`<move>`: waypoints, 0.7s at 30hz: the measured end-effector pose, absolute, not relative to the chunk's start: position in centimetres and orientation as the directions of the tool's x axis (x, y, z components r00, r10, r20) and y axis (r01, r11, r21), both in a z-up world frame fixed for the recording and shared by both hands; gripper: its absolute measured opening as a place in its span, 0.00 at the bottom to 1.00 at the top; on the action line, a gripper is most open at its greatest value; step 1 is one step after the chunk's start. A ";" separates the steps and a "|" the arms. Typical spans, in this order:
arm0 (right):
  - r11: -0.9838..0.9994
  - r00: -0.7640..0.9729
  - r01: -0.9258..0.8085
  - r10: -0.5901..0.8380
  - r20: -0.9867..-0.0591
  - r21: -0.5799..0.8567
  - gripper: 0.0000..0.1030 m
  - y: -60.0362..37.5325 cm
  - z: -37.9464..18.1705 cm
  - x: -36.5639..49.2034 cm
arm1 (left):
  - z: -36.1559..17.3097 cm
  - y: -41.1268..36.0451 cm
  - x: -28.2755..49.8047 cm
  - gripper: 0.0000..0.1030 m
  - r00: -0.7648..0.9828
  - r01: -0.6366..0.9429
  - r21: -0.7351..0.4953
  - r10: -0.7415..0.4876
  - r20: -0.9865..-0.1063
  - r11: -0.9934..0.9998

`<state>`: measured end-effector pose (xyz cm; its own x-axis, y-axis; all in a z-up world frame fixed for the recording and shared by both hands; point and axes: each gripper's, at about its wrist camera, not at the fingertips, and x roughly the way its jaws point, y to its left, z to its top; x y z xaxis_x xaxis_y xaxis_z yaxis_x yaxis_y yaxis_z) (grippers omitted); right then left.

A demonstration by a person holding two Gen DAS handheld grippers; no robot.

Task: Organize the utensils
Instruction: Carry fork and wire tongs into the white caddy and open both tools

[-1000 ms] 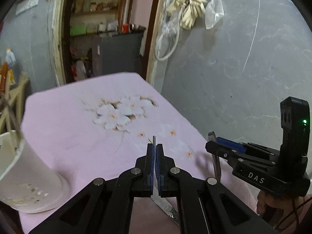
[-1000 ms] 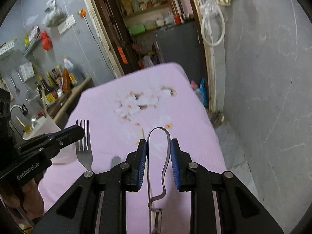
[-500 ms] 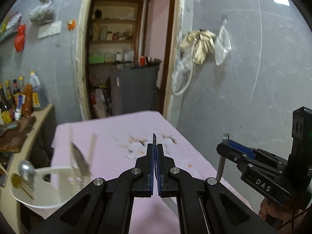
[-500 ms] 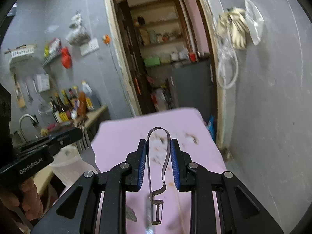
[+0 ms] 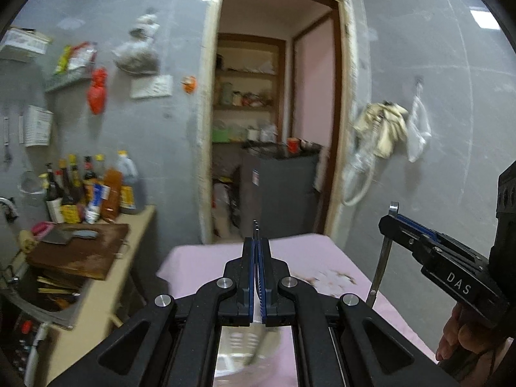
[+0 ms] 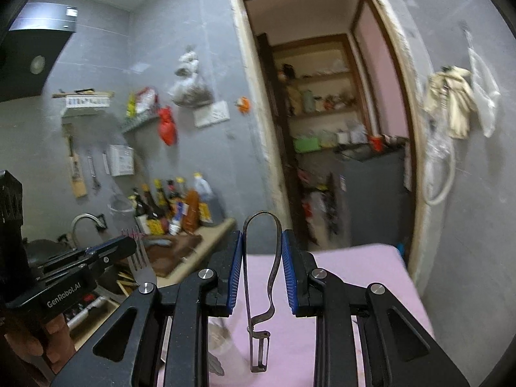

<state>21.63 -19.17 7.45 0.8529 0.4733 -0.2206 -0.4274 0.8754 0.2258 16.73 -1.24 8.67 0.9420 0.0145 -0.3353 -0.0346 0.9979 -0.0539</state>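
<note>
Table (image 5: pixel 322 258) under pink floral-print cloth (image 6: pixel 371 277); blurred, perhaps whitish container (image 5: pixel 245 361) on it.

tablecloth (image 6: pixel 371 274): pale pink, brown-and-white flower print | gripper pads (image 6: pixel 236 271): blue on black arms | peeler (image 6: pixel 258 290): dark grey metal | fork (image 6: pixel 142 266): silver | walls (image 5: pixel 435 113): grey | far door frame (image 5: pixel 206 129): cream | cutting board (image 5: pixel 80 251): brown

Landmark = table (image 5: pixel 290 258): counter (image 5: pixel 106 293) left of it, bottles (image 5: pixel 93 190) at counter's back, cutting board (image 5: pixel 77 251) on counter, doorway (image 5: pixel 274 129) behind, fridge (image 5: pixel 277 190) inside doorway.
</note>
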 end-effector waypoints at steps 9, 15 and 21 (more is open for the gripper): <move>0.836 0.834 -0.483 0.530 -0.155 0.262 0.21 -13.5 7.5 22.7 | 10.2 7.2 14.2 0.03 0.941 -0.205 -0.083 0.173 -0.289 0.975; 0.838 0.819 -0.484 0.535 -0.206 0.252 0.21 -11.0 5.2 23.7 | 9.4 10.5 14.1 0.03 0.919 -0.266 -0.037 0.241 -0.313 0.963; 0.859 0.816 -0.455 0.508 -0.275 0.236 0.21 -10.1 2.6 24.3 | 7.7 11.6 14.7 0.03 0.902 -0.263 0.000 0.246 -0.354 0.965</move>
<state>24.33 -10.08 2.63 0.8163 0.5081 -0.2747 -0.4552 0.8587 0.2356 14.67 11.61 7.70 0.9024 0.2462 -0.3536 -0.2632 0.9648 0.0000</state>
